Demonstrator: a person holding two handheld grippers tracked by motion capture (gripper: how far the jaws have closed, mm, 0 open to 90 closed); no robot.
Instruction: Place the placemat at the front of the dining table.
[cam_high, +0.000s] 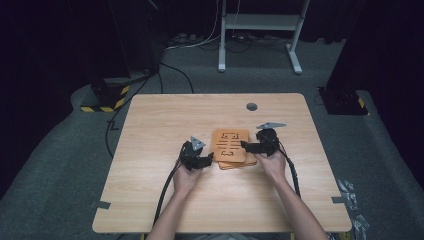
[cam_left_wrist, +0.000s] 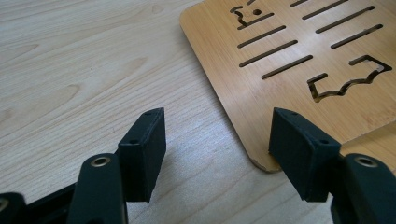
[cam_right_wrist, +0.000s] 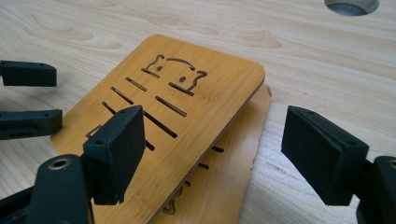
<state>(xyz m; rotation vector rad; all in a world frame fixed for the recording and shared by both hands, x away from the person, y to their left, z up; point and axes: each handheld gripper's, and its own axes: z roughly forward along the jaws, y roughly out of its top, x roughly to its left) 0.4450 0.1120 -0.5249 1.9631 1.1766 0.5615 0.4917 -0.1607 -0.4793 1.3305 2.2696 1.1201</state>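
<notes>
Left gripper (cam_left_wrist: 217, 135) and right gripper (cam_right_wrist: 212, 149), jaws wide apart, flank 2 stacked bamboo boards (cam_high: 230, 145); neither clamps them.

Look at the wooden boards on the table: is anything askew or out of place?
Yes. The top board sits skewed on the lower board, whose edge and corner stick out past it, so the stack is not squared. Both grippers, left and right, flank it open.

Two slotted bamboo boards (cam_high: 230, 145), stacked flat, slightly offset, mid-table
</notes>
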